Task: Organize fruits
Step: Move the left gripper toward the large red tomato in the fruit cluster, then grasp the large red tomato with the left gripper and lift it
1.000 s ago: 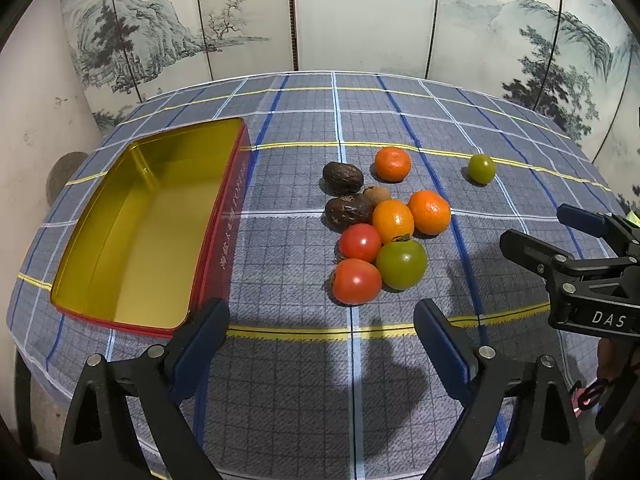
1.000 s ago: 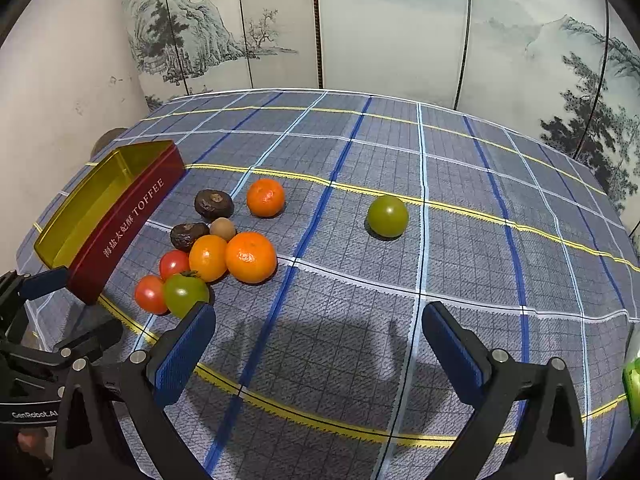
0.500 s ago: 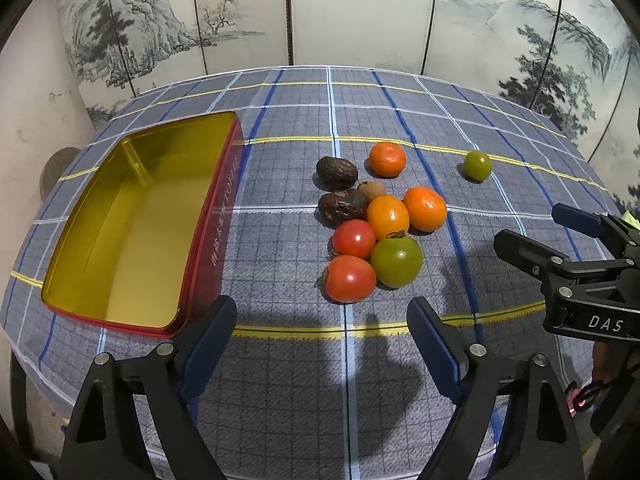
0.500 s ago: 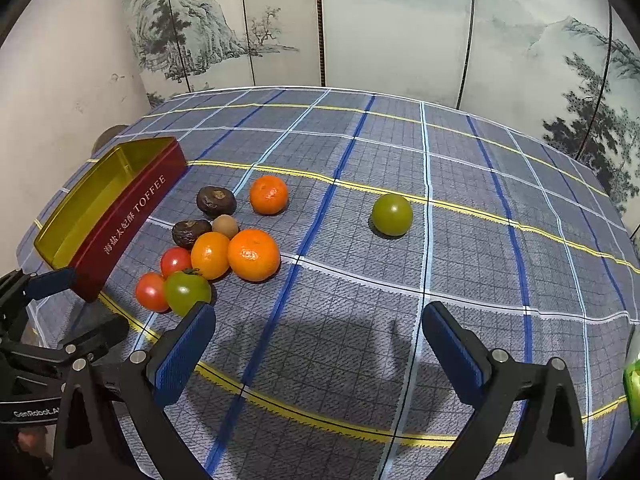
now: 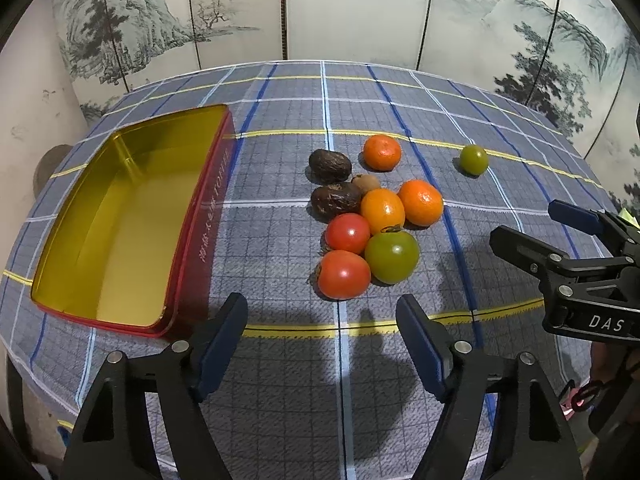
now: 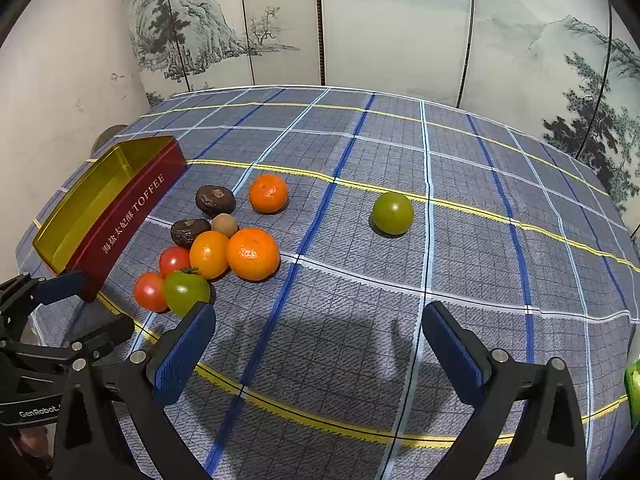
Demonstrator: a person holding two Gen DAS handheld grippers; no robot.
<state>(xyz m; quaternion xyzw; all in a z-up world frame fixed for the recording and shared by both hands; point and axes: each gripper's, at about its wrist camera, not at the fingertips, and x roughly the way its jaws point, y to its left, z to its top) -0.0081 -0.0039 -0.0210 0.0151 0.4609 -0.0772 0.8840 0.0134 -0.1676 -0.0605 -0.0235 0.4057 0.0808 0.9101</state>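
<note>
Nothing has gone into the tin yet; every fruit lies on the checked tablecloth (image 5: 280, 380), so by the look of it the sorting has not started.

Nearest, the left gripper (image 5: 320, 344) hangs over bare cloth short of the pile. Its jaws are closing, with nothing between the blue pads. The right gripper (image 6: 316, 354) hovers beside it, jaws spread wide and empty, also over bare cloth.

Next out, the cluster. Front row: a red tomato (image 5: 344, 275) touching a green tomato (image 5: 391, 256). Behind them a second red tomato (image 5: 347, 233), then two oranges side by side (image 5: 382, 211) (image 5: 420, 203). Two dark wrinkled fruits (image 5: 335, 199) (image 5: 329, 166) sit on the tin side, with a small brown fruit (image 5: 366, 182) tucked among them. A third orange (image 5: 381, 152) stands just apart at the back.

Left of the pile, the open red toffee tin (image 5: 202, 236) shows a bare gold floor; no fruit inside.

Farther right, a lone green fruit (image 5: 473, 160) rests well apart from the rest.

Judgement: all ten visible pieces are left to place. The near red tomato seems the likeliest first pick for the left gripper, being closest to its pads. A green object at the right edge of the right wrist view is too cropped to identify.
</note>
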